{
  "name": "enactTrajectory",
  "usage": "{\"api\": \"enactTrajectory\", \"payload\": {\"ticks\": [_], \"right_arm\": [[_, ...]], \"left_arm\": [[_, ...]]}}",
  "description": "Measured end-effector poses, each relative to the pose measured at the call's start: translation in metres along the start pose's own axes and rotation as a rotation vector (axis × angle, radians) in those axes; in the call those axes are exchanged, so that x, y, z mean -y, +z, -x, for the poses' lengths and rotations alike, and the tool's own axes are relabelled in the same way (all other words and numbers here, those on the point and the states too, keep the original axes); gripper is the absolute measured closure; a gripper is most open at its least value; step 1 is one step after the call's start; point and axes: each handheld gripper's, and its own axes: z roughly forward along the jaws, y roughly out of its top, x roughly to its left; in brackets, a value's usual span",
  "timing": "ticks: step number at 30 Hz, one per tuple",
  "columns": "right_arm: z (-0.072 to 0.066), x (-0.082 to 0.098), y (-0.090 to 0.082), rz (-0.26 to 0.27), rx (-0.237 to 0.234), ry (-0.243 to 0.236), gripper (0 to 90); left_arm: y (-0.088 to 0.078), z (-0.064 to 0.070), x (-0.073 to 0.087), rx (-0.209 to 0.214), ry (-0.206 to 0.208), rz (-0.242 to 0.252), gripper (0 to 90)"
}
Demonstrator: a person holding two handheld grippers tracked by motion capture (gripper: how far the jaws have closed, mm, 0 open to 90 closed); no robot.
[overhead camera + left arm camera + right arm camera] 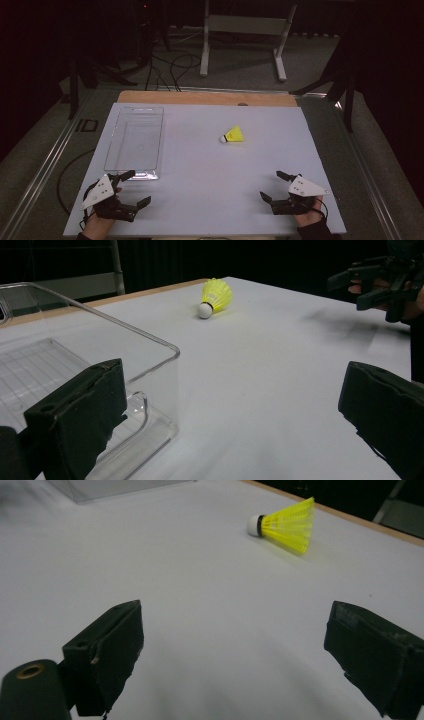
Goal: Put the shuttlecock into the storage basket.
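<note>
At the table's [200, 170] near left corner, about seven o'clock on the white surface, the person's left hand [97, 225] holds the left claw [131, 189], a black two-jawed tool with a grey three-cornered plate on top. Its jaws stand wide apart with nothing between them, and the upper jaw tip sits just beside the near end of the clear rectangular plastic tray [111, 131]. In the left gripper view that tray's rounded near corner [170, 352] lies close in front of the left jaw, its ribbed floor bare.

The tray runs lengthways from about eight o'clock up towards ten o'clock on the table's left side.

Further right, a little past the table's middle towards one o'clock, lies the yellow shuttlecock with a white cork tip [234, 135]. It rests on its side, untouched, cork pointing left and skirt flaring right in the high view. It sits well apart from the tray and from both claws. The left gripper view shows it [215, 297] far off near the table's wooden edge; the right gripper view has it [287, 522] ahead, above the right jaw.

At five o'clock, the right hand [307, 217] holds the right claw [274, 186], also spread wide and gripping nothing, hovering over bare table.
</note>
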Motion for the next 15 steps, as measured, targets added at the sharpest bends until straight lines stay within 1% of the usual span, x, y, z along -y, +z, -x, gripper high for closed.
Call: {"api": "enactTrajectory", "payload": {"ticks": [6,15], "right_arm": [[0.0003,0.0006,-0.0006,-0.012,0.01,-0.01,9.0],[-0.0001,-0.0001,-0.0011,-0.006,0.008,-0.008,9.0]], "left_arm": [[0.0022,-0.0012,0.0003,0.008,-0.009,-0.017,0.0],[0.0019,0.0002,-0.0002,0.017,-0.005,-0.023,0.0]]}}
